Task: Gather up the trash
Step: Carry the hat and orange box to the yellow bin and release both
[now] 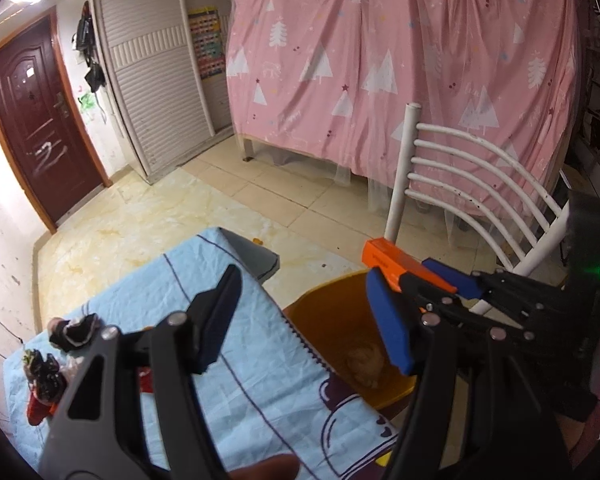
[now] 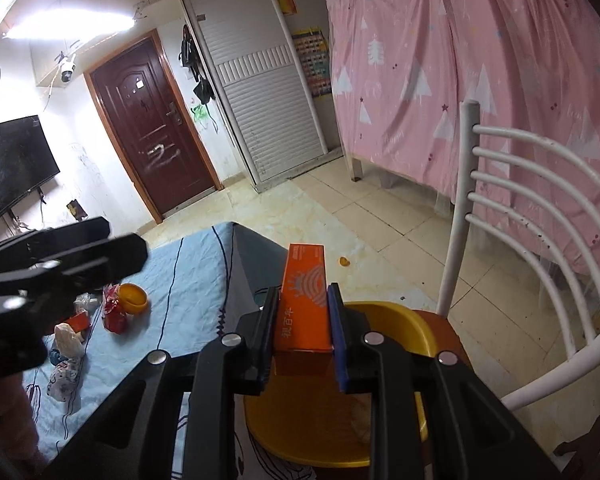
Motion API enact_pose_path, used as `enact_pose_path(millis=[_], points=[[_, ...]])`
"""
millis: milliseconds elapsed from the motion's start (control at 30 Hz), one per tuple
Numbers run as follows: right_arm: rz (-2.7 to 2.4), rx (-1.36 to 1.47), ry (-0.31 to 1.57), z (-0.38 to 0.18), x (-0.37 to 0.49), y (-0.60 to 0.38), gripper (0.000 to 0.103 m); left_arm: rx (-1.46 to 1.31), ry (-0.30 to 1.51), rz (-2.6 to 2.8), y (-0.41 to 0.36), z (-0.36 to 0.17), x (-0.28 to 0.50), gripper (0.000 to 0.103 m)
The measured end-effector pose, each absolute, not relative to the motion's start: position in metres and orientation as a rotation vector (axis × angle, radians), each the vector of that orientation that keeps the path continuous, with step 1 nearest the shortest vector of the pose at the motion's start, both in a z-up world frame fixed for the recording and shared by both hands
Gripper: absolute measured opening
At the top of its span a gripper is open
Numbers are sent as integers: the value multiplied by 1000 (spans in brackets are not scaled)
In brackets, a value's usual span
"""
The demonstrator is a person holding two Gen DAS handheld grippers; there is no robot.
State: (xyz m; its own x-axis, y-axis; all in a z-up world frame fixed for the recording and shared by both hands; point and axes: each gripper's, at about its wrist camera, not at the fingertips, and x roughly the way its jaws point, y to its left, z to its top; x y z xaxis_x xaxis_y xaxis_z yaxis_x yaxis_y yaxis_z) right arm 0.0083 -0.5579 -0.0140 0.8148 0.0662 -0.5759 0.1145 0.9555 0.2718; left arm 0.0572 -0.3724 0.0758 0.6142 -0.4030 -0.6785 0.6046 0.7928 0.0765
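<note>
The right hand-held gripper (image 2: pixel 302 354) grasps the long orange cardboard box (image 2: pixel 305 304) above the round yellow plastic bin (image 2: pixel 416 324), the empty left hand-held gripper (image 1: pixel 300 320) is spread apart, and crumpled wrappers (image 2: pixel 66 344) still litter the blue-clothed surface (image 2: pixel 180 280).

Basin (image 2: pixel 416 322) on chair (image 2: pixel 466 208), right of table (image 2: pixel 188 276), crumpled scrap (image 1: pixel 366 366) perhaps inside

home bedroom: pink curtained bed (image 1: pixel 400 80), wardrobe (image 2: pixel 256 92), wall tv (image 2: pixel 12 168), entry door (image 2: pixel 148 120).

Left claw (image 1: pixel 300 320) open over yellow bin (image 1: pixel 340 320) (crumpled scrap inside); right claw (image 1: pixel 420 280) grips orange box (image 1: pixel 388 258).
</note>
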Motion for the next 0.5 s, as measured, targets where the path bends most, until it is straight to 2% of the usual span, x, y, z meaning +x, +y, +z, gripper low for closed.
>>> enact_pose_path(millis=[133,167,233,300,367,500], points=[[-46,272,652,-16,18,-550,22,297,699,-587,-358,83,55,62],[-65,258,662,-17,23,-550,26,292,694,-585,-351,86,53,62],[-110,234,677,-20,30,-548,40,287,685,-580,-342,91,50,63],[-118,231,674,-20,33,-546,60,277,670,-569,-329,97,47,66],[-118,227,662,-17,34,-541,64,265,655,-554,-315,103,45,67],[-89,199,637,-2,34,-520,65,243,642,-516,-284,110,44,67]])
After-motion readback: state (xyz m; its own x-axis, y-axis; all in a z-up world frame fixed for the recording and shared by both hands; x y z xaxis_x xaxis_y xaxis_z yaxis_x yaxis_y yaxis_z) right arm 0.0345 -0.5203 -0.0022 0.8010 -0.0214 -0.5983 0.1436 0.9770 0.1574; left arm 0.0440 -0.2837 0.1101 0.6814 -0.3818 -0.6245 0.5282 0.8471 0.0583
